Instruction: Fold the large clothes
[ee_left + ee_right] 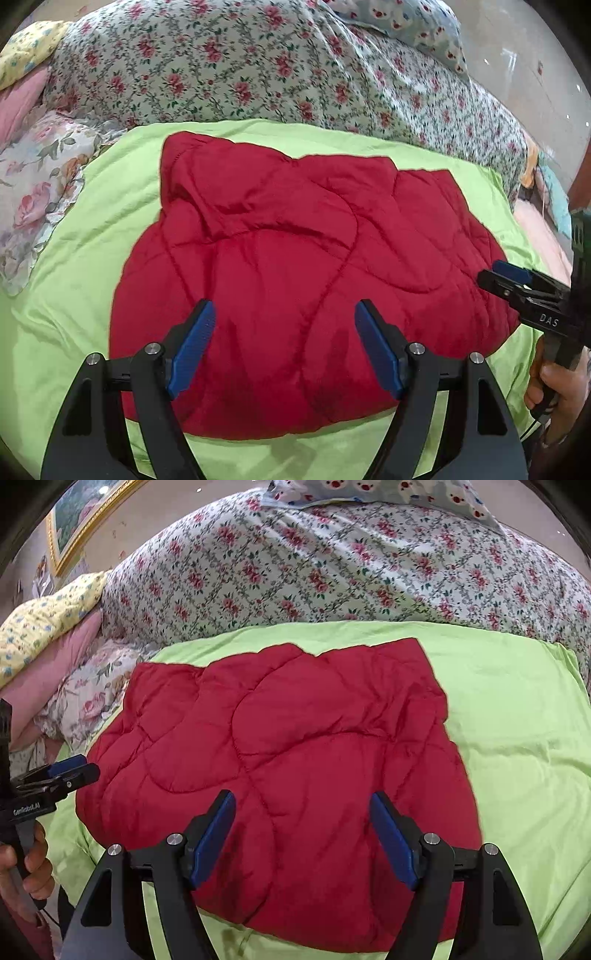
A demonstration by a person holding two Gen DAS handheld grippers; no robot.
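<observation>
Red quilted jacket (303, 266) lies folded beneath both spread, empty hand-held grippers, left (284, 314) and right (303, 805).

A lime-green sheet (110, 206) covers the near part of the bed. Behind it a quilt with small red roses (221, 70) is heaped toward the far edge. At the bed's left side lie a big-flowered cloth (40, 177), a pink pillow (18, 103) and a yellow flowered pillow (29, 48). A pale blue pillow (410, 22) tops the heap. A gold-framed picture (81, 520) hangs on the wall.
</observation>
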